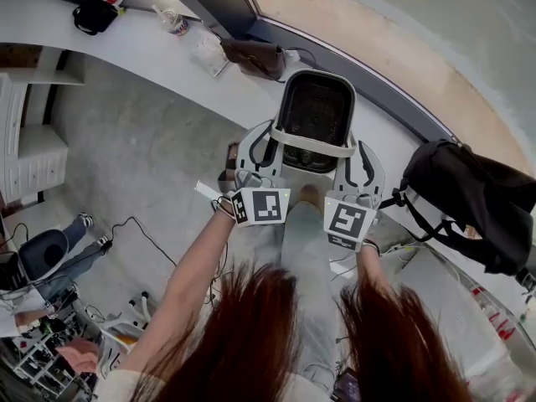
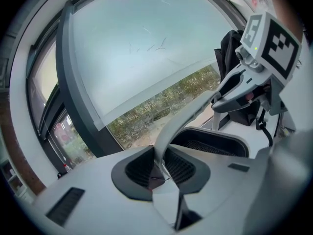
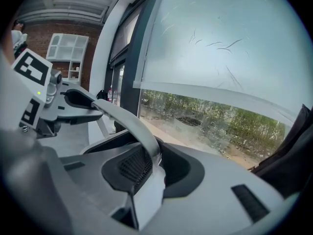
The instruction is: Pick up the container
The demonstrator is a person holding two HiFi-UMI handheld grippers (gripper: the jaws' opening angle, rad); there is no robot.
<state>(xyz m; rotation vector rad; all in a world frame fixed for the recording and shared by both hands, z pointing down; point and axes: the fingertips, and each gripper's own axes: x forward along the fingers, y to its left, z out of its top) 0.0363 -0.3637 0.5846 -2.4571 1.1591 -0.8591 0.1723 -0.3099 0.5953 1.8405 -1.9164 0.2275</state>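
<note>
forearms (image 1: 188,283) reach forward toward the container (image 1: 316,107), a gripper in each hand. just on the near side of the container, the left gripper (image 1: 266,145) and the right gripper (image 1: 356,159) sit side by side. each is clamped on the white handle (image 1: 310,146) that arches across the container's near rim. in the left gripper view the left gripper (image 2: 159,173) pinches one end of the handle (image 2: 183,119). in the right gripper view the right gripper (image 3: 146,168) pinches the other end (image 3: 129,121). the dark mesh container lies over the white counter (image 1: 134,44); whether it rests there or hangs clear i cannot tell. right of the container sits a black bag (image 1: 477,203), beyond it a brown pouch (image 1: 255,57), then the window (image 2: 146,43).
</note>
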